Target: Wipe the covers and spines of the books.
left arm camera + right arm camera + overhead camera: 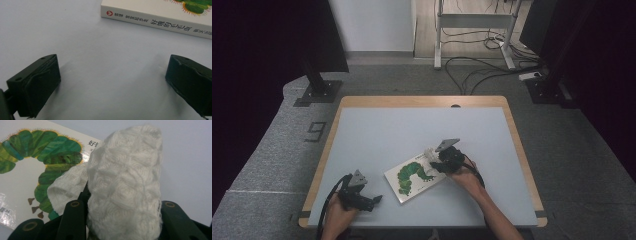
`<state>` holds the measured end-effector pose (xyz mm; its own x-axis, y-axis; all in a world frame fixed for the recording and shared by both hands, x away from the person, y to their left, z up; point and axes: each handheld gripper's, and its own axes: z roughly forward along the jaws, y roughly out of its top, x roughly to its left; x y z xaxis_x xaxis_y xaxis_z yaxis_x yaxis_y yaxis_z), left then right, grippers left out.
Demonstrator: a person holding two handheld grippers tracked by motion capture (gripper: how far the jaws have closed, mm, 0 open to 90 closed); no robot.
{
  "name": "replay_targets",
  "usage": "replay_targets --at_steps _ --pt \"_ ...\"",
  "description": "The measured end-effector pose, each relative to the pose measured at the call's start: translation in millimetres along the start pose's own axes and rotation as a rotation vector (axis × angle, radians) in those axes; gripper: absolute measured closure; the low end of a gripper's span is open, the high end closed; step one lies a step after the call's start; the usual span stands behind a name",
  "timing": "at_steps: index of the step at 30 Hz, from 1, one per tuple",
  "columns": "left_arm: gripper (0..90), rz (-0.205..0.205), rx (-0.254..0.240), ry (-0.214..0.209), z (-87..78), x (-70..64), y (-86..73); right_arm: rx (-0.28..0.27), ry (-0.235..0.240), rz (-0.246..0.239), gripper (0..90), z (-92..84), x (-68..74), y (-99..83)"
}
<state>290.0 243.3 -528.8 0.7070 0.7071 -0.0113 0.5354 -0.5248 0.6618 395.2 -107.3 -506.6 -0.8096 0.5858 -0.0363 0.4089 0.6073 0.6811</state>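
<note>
The right gripper [435, 156] is clamped on a white cloth [125, 187] at the far right corner of the book [414, 176], apparently wiping its cover. Next comes a sweep left across it. The left gripper [373, 200], jaws apart and empty, rests near left of the book.

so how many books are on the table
1. The book with the green caterpillar cover lies flat near the table's front middle, between the grippers. Nothing looks hidden.

Book [160, 18] spine reads 好饿的毛毛虫; floor [272, 150] marked 9
</note>
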Motion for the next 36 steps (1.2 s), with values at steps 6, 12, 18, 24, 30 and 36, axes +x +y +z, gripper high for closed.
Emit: replay_targets --at_steps 6,12,18,24,30,36 --pt "0.0 0.000 0.000 0.001 0.0 0.0 0.0 0.000 -0.015 0.018 57.4 -1.9 -5.1 -2.9" --pt "0.0 0.000 0.000 0.000 0.0 0.1 0.0 0.008 -0.035 0.012 57.4 -2.5 -5.6 -2.3" --pt "0.0 0.000 0.000 0.000 0.0 0.0 0.0 0.013 -0.041 0.013 57.4 -1.6 -5.4 -0.8" --pt "0.0 0.000 0.000 0.000 0.0 0.0 0.0 0.021 -0.057 0.007 57.5 3.4 -5.6 6.0" --pt "0.0 0.000 0.000 0.000 0.0 0.0 0.0 0.028 -0.060 0.004 57.5 8.1 -7.5 11.8" --pt "0.0 0.000 0.000 0.000 0.0 0.0 0.0 0.026 -0.060 0.015 57.5 13.0 -10.2 16.5"
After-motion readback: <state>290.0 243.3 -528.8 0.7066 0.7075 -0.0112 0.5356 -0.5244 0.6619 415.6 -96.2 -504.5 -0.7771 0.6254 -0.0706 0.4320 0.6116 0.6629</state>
